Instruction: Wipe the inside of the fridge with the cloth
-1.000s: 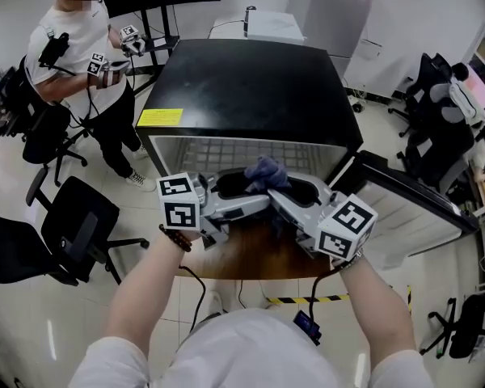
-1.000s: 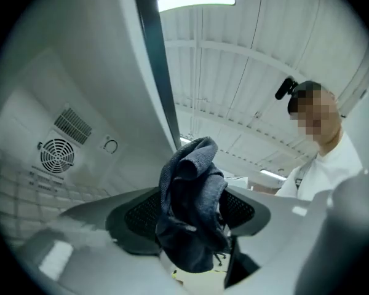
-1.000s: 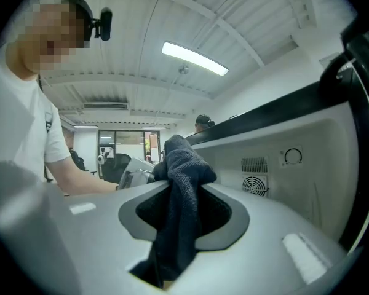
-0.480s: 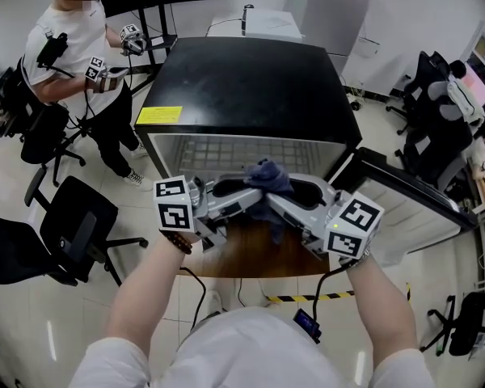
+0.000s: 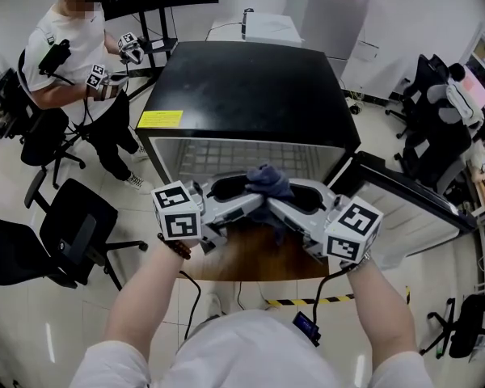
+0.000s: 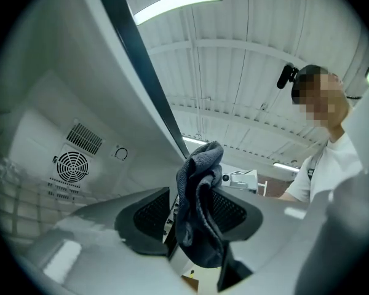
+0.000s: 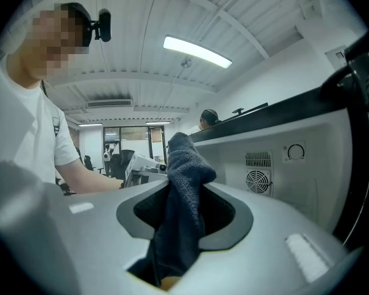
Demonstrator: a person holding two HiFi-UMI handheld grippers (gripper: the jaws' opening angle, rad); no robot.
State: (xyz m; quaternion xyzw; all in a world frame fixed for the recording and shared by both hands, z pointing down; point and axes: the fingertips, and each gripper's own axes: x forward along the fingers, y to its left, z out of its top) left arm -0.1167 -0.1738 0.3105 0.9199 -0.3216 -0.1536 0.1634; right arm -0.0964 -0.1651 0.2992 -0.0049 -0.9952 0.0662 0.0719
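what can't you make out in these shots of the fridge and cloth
Most of the fridge interior: head view, its own black top covers it.
Print on the yellow label: head view, too small.
Markings round the dial: right gripper view, too small.
Full size of the cloth: bunched in every view.

One fridge [image 5: 250, 87], one cloth [image 5: 267, 178], two claws [image 6: 194, 204] [image 7: 184, 209]

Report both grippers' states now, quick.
Left gripper: open, jaws have just been opening, cloth loose between them.
Right gripper: closed on the cloth.
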